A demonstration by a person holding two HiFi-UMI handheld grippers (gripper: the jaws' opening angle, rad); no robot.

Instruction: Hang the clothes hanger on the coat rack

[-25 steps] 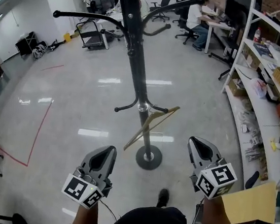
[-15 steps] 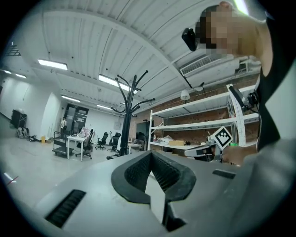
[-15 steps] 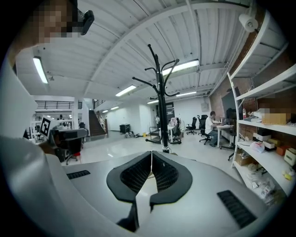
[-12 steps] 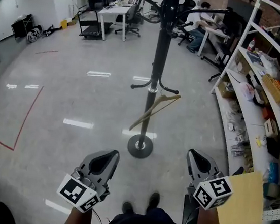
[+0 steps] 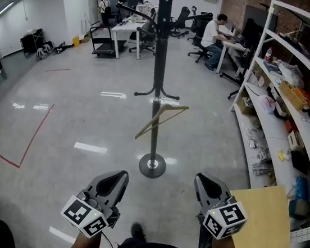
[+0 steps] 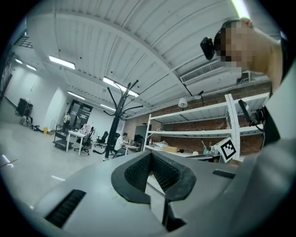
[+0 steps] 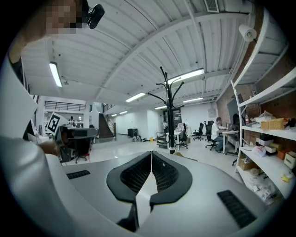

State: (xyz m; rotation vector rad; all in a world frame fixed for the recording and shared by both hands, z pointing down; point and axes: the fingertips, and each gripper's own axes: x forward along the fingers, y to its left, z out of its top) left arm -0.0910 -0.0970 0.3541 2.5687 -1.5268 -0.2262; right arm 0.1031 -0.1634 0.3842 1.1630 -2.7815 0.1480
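The clothes hanger [image 5: 161, 124] is hanging on the coat rack [image 5: 160, 64]. It is dangling at a tilt from one of the low hooks partway up the pole, well above the round base. Neither claw is touching it.

The left claw [image 5: 115, 178] and the right claw [image 5: 205, 184] are both riding at the bottom edge of the head view, well apart from the rack. Each one is showing its ribbed pads pressed together at the tips and gripping nothing.

What is changing is the gap. A second ago the rack was looming close, with its base just beyond the claws. Now it is sitting further up the picture, with a wider stretch of bare floor [image 5: 76, 116] opening between the base and the person. Both claws are keeping level and side by side, so the person appears to be backing away. I am reading that as the hanging step being finished and the withdrawal being under way (nothing seems left to carry).

The head view is showing the whole hanger, the hook it is on and the base. The right gripper view is giving the rack only as a distant dark pole beyond its closed tips, with a tan sliver at its foot that is probably the hanger. The left gripper view is showing the rack's top branches off to its left and no hanger. It is also catching the shelving [image 5: 293, 105] running along the floor's right edge, seen from low down.
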